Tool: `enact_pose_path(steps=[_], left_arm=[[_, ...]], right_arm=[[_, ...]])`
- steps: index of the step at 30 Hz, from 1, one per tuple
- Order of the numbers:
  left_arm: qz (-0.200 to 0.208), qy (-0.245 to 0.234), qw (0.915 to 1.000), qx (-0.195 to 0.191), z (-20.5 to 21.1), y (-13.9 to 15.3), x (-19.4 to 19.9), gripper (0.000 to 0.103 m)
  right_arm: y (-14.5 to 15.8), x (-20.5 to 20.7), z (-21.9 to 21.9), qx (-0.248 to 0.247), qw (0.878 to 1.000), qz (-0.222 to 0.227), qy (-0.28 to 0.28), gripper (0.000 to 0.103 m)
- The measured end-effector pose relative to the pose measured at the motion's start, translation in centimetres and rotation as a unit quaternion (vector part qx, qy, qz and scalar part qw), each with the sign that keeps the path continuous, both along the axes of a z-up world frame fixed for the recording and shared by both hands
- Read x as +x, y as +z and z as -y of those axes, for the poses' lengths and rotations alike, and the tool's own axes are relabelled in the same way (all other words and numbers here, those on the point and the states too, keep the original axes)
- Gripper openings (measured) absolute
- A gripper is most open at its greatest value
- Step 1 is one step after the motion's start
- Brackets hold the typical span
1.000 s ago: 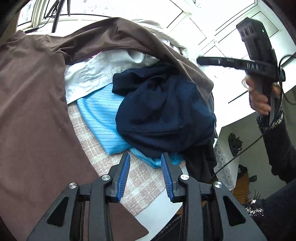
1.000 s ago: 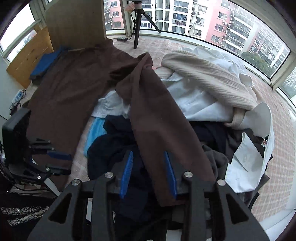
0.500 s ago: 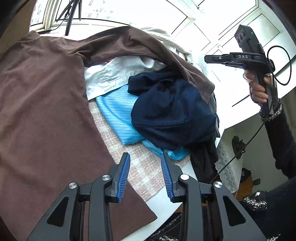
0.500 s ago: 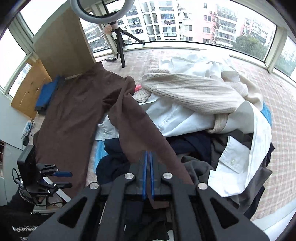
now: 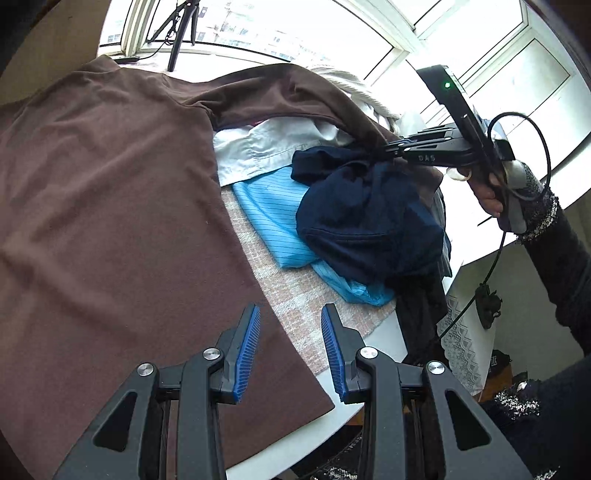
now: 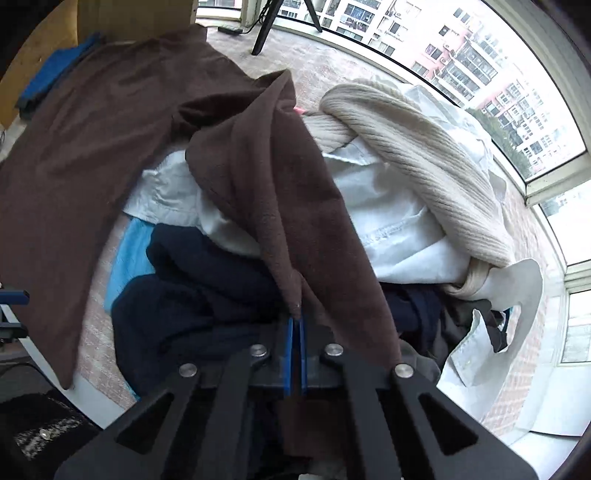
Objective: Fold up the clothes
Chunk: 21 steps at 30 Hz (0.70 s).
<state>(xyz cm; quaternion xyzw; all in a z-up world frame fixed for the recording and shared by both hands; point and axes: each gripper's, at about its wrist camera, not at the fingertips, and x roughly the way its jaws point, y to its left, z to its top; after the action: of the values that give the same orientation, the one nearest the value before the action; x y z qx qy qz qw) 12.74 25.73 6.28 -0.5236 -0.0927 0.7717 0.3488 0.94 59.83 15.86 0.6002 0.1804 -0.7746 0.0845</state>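
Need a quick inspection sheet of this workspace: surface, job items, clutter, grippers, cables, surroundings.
Surface: table under a pink checked cloth; white edge bare at the near side.
Job's things: brown top spread flat, one sleeve draped over the pile.
Clutter: heap of navy garment, light blue striped garment, white shirt, cream ribbed knit.
Grippers: left gripper open, empty, above the brown top's hem; right gripper shut on the sleeve end.
Cables: black cable loops from the right gripper's handle down past the table edge.
Surroundings: windows, apartment blocks outside, tripod at the far side, wooden board.
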Motion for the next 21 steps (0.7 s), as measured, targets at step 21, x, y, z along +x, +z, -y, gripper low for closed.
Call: enact_pose_path(steps=[21], left_arm=[[-0.013, 0.059, 0.9982, -0.003, 8.4, -0.7, 5.3, 0.032]], right_arm=[[6.8, 7.0, 20.9, -0.212, 0.967, 0.07, 0.125, 0.017]])
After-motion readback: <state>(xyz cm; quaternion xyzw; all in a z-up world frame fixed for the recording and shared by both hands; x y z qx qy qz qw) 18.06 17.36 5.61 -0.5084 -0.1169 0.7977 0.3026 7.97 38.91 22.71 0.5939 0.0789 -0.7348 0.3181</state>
